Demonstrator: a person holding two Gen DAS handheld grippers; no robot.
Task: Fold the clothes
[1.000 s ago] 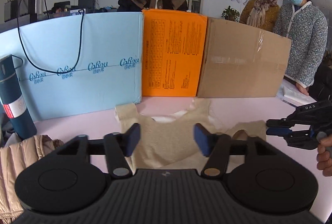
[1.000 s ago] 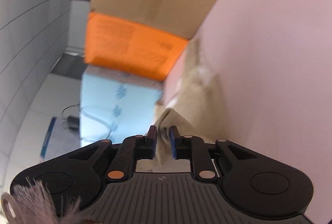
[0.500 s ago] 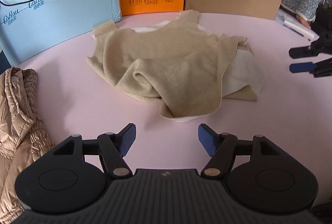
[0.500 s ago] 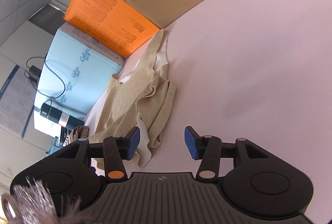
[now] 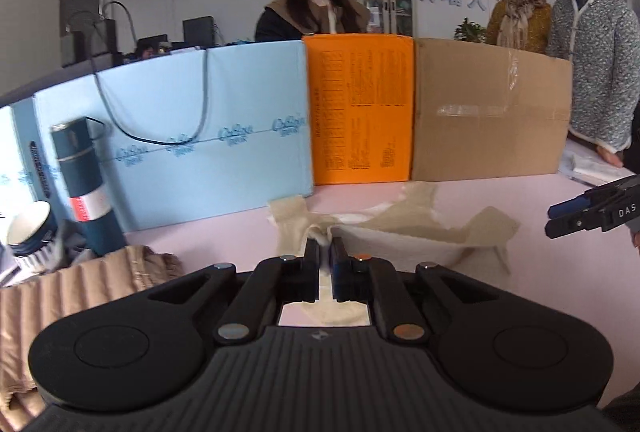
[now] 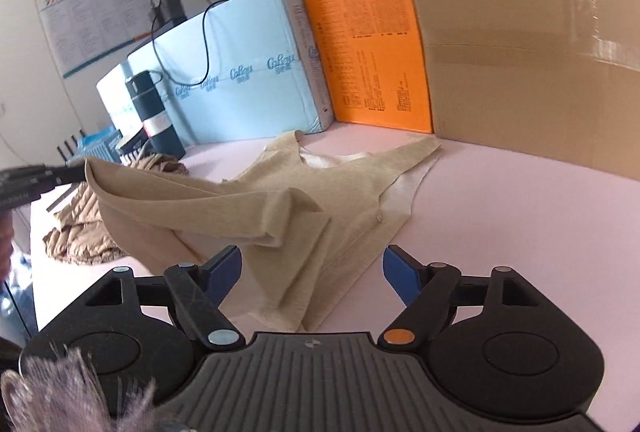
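A beige sleeveless top point(image 6: 304, 199) with a white lining lies rumpled on the pink table point(image 6: 500, 216). My left gripper point(image 5: 326, 252) is shut on a corner of the top point(image 5: 404, 228) and holds that corner lifted; it shows at the left edge of the right wrist view point(image 6: 76, 171), with the cloth hanging from it. My right gripper point(image 6: 312, 266) is open and empty, just above the near hem of the top. It also shows at the right edge of the left wrist view point(image 5: 560, 218).
A blue foam board point(image 5: 200, 151), an orange box point(image 5: 360, 111) and a cardboard box point(image 5: 492, 111) wall off the table's far side. A dark blue bottle point(image 5: 86, 187) and a tan puffer jacket point(image 5: 72, 296) are at the left. Three people stand behind.
My left gripper went from open to shut on a corner of the top and lifted it. My right gripper let go of the cloth, opened and swung to face the top.
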